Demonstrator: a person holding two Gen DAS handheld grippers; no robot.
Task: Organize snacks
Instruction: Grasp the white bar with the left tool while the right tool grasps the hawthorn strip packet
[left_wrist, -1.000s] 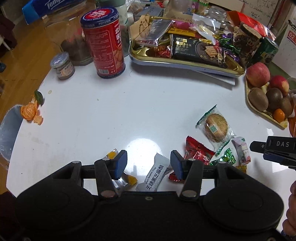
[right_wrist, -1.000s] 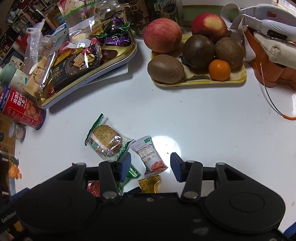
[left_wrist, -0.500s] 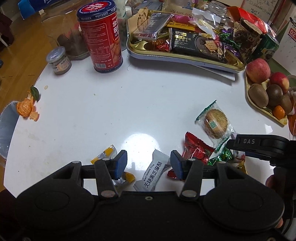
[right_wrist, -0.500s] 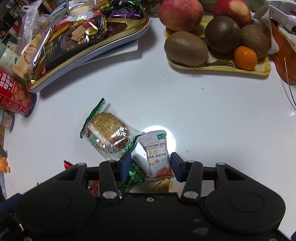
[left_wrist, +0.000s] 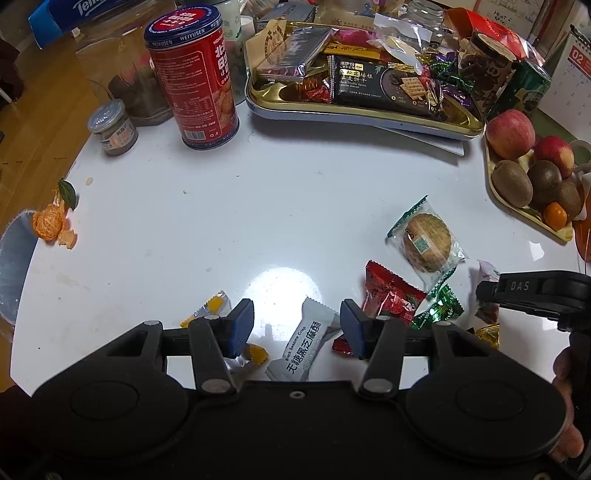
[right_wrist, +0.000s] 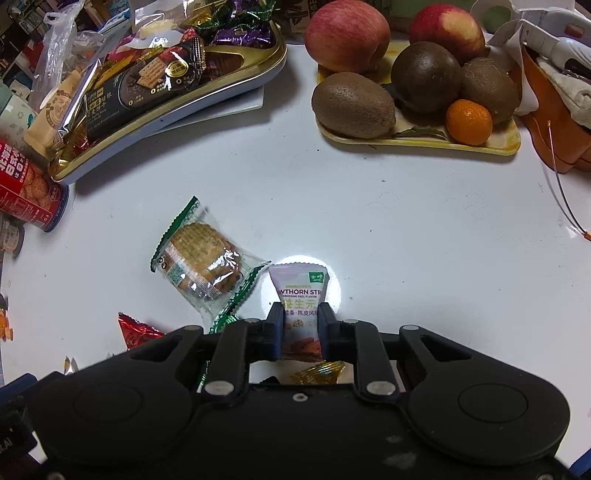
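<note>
Closing my right tongs (right_wrist: 300, 330) just now, half a second back they were wide: they now pinch the hawthorn strip packet (right_wrist: 300, 295), flat on the counter (right_wrist: 369, 206). Left tongs (left_wrist: 295, 328) stay open around the sesame crisp bar (left_wrist: 304, 343). Gold tray (right_wrist: 177, 107) far left is likely next.

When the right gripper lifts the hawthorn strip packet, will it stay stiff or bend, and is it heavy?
The hawthorn strip packet is a small, thin film pouch, so it is probably light. The right gripper pinches only its lower part, so the free top may flop a little. The film looks glossy, so it might slip.
</note>
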